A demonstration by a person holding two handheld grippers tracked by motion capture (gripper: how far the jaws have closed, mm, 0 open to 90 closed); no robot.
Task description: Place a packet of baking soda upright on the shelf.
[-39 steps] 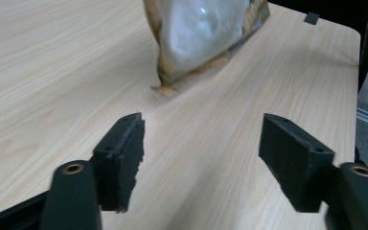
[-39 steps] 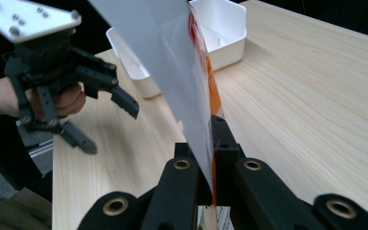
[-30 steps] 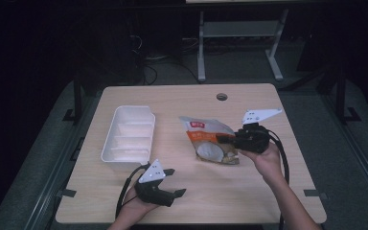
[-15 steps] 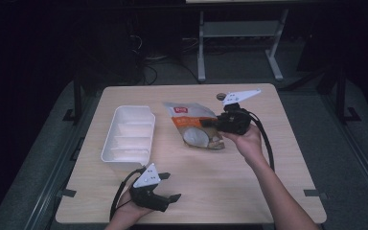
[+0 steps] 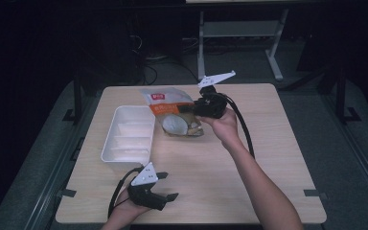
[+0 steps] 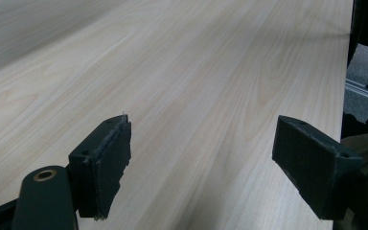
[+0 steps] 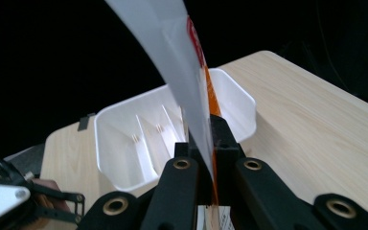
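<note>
Light wood-grain table, squarish, rounded corners, standing on dark grey floor. Small dark round hole in the top near the far edge, approx 12 o'clock, partly hidden. White plastic tray lies directly on the top at approx 10 o'clock from table centre, long side running near-to-far, w/ cross dividers splitting it into compartments; in the right gripper view the same tray sits close to one table edge. Left gripper rests low at approx 7 o'clock by the near edge; can't tell if it touches the top. Remaining surface is bare wood, esp. 3 to 6 o'clock.
</note>
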